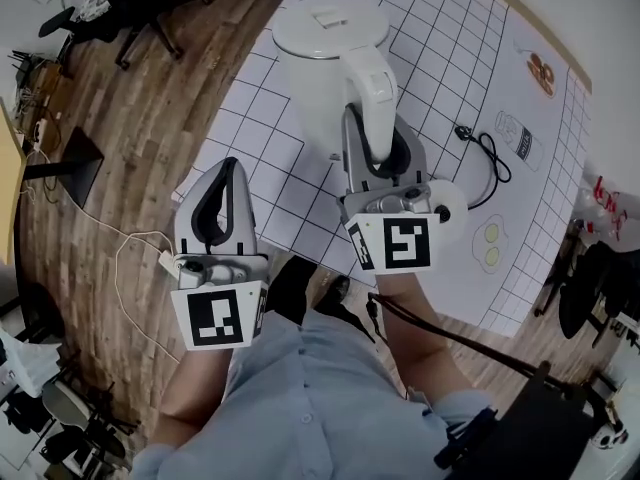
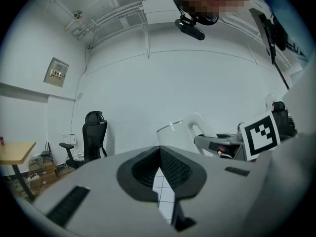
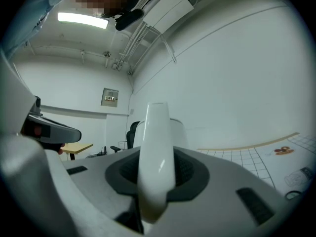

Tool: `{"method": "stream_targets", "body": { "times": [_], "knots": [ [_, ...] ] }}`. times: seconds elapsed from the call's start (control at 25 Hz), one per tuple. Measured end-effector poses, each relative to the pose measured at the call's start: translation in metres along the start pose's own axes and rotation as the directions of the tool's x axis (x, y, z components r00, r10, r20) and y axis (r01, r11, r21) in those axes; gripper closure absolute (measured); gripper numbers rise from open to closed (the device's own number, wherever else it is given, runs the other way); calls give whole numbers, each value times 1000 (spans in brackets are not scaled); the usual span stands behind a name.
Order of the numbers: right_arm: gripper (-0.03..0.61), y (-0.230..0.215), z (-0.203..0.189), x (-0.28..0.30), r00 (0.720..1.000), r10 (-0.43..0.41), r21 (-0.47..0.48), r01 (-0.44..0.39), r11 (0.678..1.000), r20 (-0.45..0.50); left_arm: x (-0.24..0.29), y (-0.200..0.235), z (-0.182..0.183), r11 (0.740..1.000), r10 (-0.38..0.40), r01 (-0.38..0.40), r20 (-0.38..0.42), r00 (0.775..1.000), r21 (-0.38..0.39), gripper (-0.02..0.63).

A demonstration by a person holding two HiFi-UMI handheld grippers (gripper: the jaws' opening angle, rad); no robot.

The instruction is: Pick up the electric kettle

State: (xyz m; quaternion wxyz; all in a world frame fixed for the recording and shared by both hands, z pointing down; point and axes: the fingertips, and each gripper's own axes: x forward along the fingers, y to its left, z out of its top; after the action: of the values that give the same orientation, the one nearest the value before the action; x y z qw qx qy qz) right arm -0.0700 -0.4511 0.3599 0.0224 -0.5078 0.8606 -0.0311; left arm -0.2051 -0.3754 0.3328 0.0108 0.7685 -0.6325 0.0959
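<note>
Over the gridded table (image 1: 450,58), right gripper (image 1: 372,133) jaws clamp the handle (image 1: 370,83) of the kettle (image 1: 310,58); left gripper (image 1: 229,166) jaws look closed, empty.

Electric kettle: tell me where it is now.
Head view, top centre: the white electric kettle is over the gridded mat, its handle clamped in the right gripper, the left gripper apart on its left.

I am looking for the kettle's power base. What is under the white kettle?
The kettle itself covers whatever is directly beneath it. Around it only the gridded mat shows. A round white disc with a black cord, probably the base, lies apart, beside the right gripper.
</note>
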Motion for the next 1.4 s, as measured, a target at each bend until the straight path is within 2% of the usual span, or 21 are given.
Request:
{"method": "stream_targets", "body": {
  "times": [0.2,0.52,0.92,1.4],
  "knots": [
    [491,6,-9,1,1000,6,-6,-6,1000,13,-4,8,-10,1000,12,-12,-17,1000,-5,612],
    [479,11,-21,-21,1000,14,-22,-14,1000,0,-13,-5,-12,1000,-24,24,-7,1000,-10,612],
    [479,9,-64,-67,991,-33,-21,30,999,-130,-34,-40,-7,997,-74,74,15,997,4,612],
    [479,12,-81,-79,981,-41,-54,32,998,-190,-55,-56,6,996,-88,87,57,994,12,612]
  ]
}}
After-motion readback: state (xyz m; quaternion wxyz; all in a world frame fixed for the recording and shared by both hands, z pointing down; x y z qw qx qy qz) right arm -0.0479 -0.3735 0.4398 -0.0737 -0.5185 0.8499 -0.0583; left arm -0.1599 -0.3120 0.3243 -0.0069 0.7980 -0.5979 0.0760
